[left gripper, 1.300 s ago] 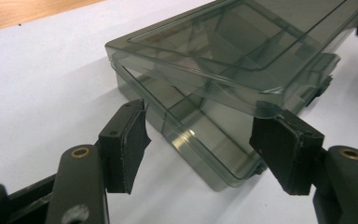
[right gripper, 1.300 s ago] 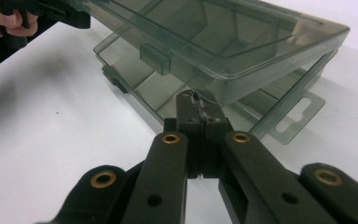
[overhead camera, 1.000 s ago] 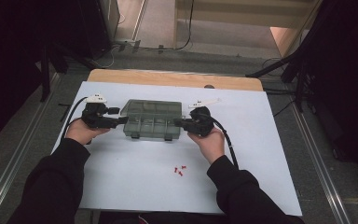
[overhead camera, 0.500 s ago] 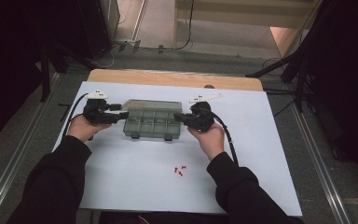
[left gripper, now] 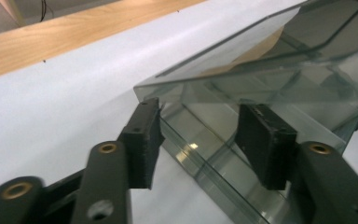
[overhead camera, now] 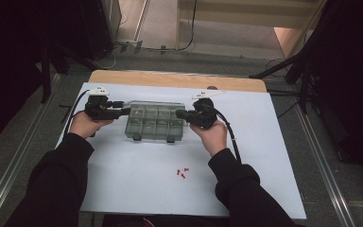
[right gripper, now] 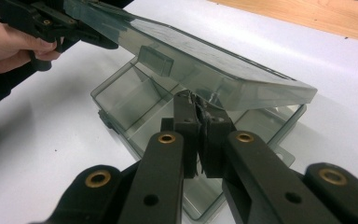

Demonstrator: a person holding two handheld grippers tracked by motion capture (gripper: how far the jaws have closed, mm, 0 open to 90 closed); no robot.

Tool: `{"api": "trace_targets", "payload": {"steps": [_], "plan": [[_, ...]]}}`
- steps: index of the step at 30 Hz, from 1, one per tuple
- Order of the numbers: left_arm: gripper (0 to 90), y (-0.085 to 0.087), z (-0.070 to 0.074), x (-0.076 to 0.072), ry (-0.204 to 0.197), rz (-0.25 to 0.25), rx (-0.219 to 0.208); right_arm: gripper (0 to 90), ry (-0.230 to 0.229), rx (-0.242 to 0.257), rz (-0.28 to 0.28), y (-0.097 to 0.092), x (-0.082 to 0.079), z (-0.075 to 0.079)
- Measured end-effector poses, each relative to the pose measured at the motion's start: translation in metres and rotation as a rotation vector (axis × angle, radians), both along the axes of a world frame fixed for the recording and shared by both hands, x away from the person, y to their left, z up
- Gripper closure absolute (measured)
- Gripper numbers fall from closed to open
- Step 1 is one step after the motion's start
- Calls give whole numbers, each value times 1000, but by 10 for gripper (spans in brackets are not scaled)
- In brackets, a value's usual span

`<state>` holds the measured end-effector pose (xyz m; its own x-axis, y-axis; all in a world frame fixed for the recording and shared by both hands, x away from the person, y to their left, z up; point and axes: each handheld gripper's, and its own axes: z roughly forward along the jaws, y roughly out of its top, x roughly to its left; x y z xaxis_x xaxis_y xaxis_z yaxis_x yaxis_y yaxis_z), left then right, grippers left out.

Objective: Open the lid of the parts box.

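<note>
The right gripper (right gripper: 200, 135) pinches shut on the near wall of the smoky clear plastic compartment box (overhead camera: 154, 123) mid-table, steadying it while the left gripper's (left gripper: 198, 140) half-open, closing jaws straddle its far wall beneath the raised lid (right gripper: 191, 60).

Left claw (overhead camera: 123, 111) jaws closing round box (overhead camera: 155, 124) wall — pads not yet pressing.

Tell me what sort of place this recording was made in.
Probably a lab or workshop set up for recording, not a home: a white board laid over a wooden table, metal floor rails on both sides, and cables across the bare floor behind.
</note>
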<state>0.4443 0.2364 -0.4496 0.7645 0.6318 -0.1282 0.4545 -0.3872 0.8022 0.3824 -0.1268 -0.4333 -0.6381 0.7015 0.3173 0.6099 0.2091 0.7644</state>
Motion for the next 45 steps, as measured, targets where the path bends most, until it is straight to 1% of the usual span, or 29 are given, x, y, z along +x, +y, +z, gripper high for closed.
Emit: {"api": "trace_targets", "payload": {"steps": [2, 3, 4, 5, 6, 11, 12, 14, 15, 19, 23, 25, 27, 29, 30, 32, 37, 39, 40, 43, 45], "plan": [[521, -1, 1, 2, -3, -3, 5, 887, -10, -4, -4, 0, 1, 1], [528, -1, 2, 2, -8, -8, 0, 886, -4, -2, -8, 1, 2, 2], [549, -1, 2, 2, -10, -9, -1, 883, -7, 0, -9, 1, 3, 2], [549, -2, 3, 4, -9, -10, 7, 881, -5, 2, -10, 1, 3, 3], [565, -2, 3, 4, -11, -10, 4, 880, -7, 5, -11, 2, 3, 3], [567, -1, 6, 6, -13, -11, -5, 876, -11, 7, 1, 3, 3, 3], [568, -2, 6, 6, -15, -13, -6, 868, -4, 12, 3, 3, 3, 3], [571, -2, 6, 6, -14, -14, -4, 851, -6, 16, 6, 2, 4, 2], [590, -1, 7, 6, -14, -13, -3, 842, -5, 18, 5, 1, 4, 2], [591, -1, 7, 6, 0, -3, -4, 797, 2, 24, 15, 0, 4, 0], [591, -2, 7, 5, -6, -7, 3, 733, -39, 10, 26, -3, 2, -7], [591, -2, 7, 5, -4, -13, 8, 705, -37, 13, 25, -6, 1, -10], [590, -1, 7, 5, -2, -12, 10, 664, -31, 8, 13, -9, 1, -14], [590, -2, 7, 5, -4, -13, 8, 623, -50, -4, 9, -12, 2, -17], [590, -2, 8, 5, -6, -15, 9, 596, -53, 0, 5, -12, 3, -19], [590, -2, 8, 5, -8, -14, 6, 565, -71, -17, -3, -13, 5, -21], [590, -3, 9, 5, -6, -10, -5, 556, -105, -39, -24, -13, 12, -26], [590, -4, 9, 5, -6, -12, 1, 551, -112, -48, -26, -13, 14, -28], [590, -4, 9, 5, -5, -14, 3, 551, -115, -47, -32, -13, 15, -28], [589, -6, 8, 5, -6, -15, 3, 554, -106, -37, -44, -14, 17, -29], [589, -7, 9, 5, -12, -15, 7, 554, -113, -31, -50, -14, 18, -29]]}}
